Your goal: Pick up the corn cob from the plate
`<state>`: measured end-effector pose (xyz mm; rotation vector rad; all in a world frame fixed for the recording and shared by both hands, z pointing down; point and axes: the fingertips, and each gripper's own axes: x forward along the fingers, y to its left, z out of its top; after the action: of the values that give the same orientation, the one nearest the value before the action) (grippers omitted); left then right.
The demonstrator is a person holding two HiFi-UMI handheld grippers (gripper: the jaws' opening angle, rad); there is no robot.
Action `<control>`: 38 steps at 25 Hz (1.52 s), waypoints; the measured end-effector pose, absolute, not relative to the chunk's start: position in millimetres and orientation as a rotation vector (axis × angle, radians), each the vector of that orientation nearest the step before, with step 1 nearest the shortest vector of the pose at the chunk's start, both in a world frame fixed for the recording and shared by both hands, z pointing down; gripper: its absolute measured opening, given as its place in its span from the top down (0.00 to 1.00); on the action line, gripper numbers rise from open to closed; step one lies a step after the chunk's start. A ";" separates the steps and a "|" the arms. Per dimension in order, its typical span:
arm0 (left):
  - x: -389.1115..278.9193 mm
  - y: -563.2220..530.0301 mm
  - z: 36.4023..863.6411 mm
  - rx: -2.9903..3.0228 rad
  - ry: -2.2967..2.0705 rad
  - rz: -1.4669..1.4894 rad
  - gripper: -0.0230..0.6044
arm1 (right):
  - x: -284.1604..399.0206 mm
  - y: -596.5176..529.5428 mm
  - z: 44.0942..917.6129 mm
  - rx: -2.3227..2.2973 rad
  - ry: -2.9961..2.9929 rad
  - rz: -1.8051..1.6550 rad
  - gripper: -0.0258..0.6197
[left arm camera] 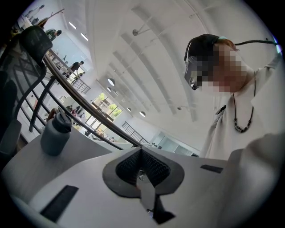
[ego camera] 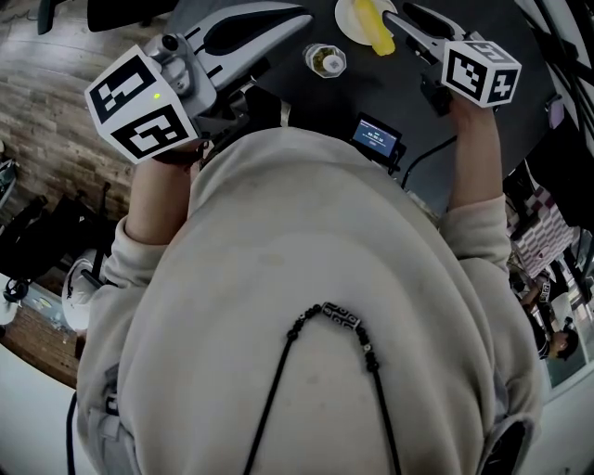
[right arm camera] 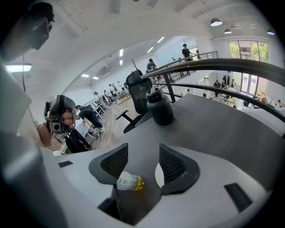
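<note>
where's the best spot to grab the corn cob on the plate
Probably across its middle, coming down from above with the right gripper, which is nearest. The corn cob lies flat on the plate, long and narrow, so the jaws should straddle its short width, not its ends.

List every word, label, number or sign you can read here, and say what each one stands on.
No text in any view can be read.
Small screen: lit blue lines, too small to read.
Bottle: it has a label, but the print is too blurred to read.
Marker cubes: black-and-white square patterns only, no words or numbers.
</note>
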<state>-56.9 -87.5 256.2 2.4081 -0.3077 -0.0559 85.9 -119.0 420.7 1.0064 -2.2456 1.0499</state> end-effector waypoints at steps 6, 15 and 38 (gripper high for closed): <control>-62.2 -86.0 260.8 2.393 -0.329 -0.064 0.96 | 90.0 -121.8 442.0 1.036 -2.190 1.086 0.59; -71.4 -86.9 266.3 2.375 -0.364 -0.076 0.96 | 98.6 -124.4 472.8 1.056 -2.115 1.128 0.57; -81.0 -87.3 281.2 2.332 -0.415 -0.084 0.96 | 104.9 -121.3 529.6 1.003 -1.989 1.171 0.55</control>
<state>-81.0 -87.3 281.2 2.3317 -0.4148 -0.0843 104.9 -121.3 529.6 1.0034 -1.9891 1.1709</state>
